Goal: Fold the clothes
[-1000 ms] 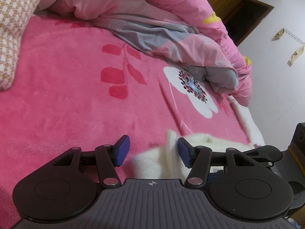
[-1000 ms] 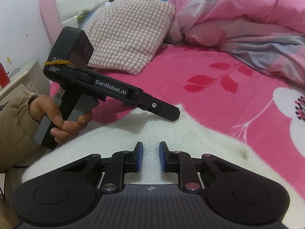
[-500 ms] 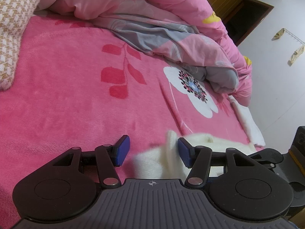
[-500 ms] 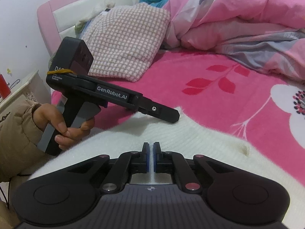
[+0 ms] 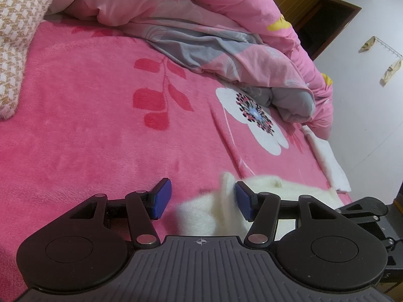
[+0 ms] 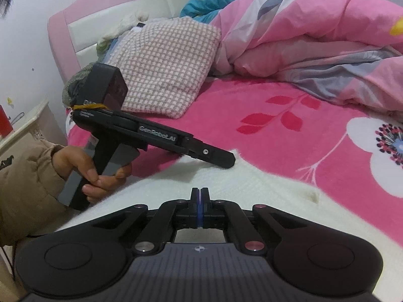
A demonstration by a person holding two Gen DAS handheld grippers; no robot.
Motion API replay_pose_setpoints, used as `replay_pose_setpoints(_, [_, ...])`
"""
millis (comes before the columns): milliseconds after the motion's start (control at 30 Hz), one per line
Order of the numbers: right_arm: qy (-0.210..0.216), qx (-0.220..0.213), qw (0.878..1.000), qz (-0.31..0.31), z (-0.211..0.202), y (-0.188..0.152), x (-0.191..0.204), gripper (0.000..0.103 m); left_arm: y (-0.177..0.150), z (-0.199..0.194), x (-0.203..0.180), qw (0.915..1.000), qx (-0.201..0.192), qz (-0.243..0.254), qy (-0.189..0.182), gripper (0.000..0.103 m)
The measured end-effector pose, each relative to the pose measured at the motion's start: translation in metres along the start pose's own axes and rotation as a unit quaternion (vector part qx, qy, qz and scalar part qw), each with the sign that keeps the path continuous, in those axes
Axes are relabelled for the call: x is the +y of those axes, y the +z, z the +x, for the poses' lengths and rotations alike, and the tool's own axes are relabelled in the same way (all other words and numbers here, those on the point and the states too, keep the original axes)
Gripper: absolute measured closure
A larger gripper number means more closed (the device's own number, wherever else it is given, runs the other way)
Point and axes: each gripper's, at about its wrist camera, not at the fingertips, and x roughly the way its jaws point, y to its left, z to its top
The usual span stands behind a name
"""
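White fuzzy knit garment (image 6: 226, 183) on pink floral blanket (image 5: 88, 115); right gripper (image 6: 199, 196) fingers pressed together (probably pinching fabric), left gripper (image 5: 200, 198) fingers wide, raised fold between.

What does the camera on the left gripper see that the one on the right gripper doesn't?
Only the left wrist view shows the open left gripper from behind, a dark doorway and the wall. Only the right wrist view shows the shut right gripper, the person's hand and the pink headboard. Both show the white garment, checked pillow, pink blanket and bunched duvet.
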Motion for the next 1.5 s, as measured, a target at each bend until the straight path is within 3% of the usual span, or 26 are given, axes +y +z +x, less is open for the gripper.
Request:
replay_pose_setpoints(400, [-0.007,0.001,1.0,-0.004,-0.007,0.003,0.01,0.101,0.0,-0.001,-0.001,1.0,0.001,-0.001,-0.001,0.046])
replay_pose_setpoints(500, [-0.02,0.008,1.0,0.008,0.002,0.004,0.007,0.094,0.001,-0.001,-0.001,1.0,0.001,-0.001,-0.001,0.046])
replay_pose_setpoints(567, [-0.022,0.012,1.0,0.015,0.008,0.004,0.003,0.081,0.001,0.0,-0.001,1.0,0.001,-0.001,-0.001,0.046])
replay_pose_setpoints(633, [-0.025,0.017,0.999,0.022,0.013,0.003,0.0,0.077,0.001,0.0,-0.001,1.0,0.002,-0.001,-0.001,0.046])
replay_pose_setpoints(1200, [0.005,0.008,0.999,0.048,0.029,0.001,-0.013,0.084,0.001,0.0,-0.001,1.0,0.002,0.0,0.0,0.046])
replay_pose_setpoints(1367, [0.021,0.0,0.996,0.091,0.028,0.0,-0.025,0.102,0.0,0.0,-0.001,1.0,0.002,0.0,0.0,0.046])
replay_pose_setpoints(1500, [0.039,-0.014,0.99,0.134,0.025,-0.002,-0.036,0.103,0.0,0.0,-0.001,1.0,0.002,-0.001,0.001,0.046])
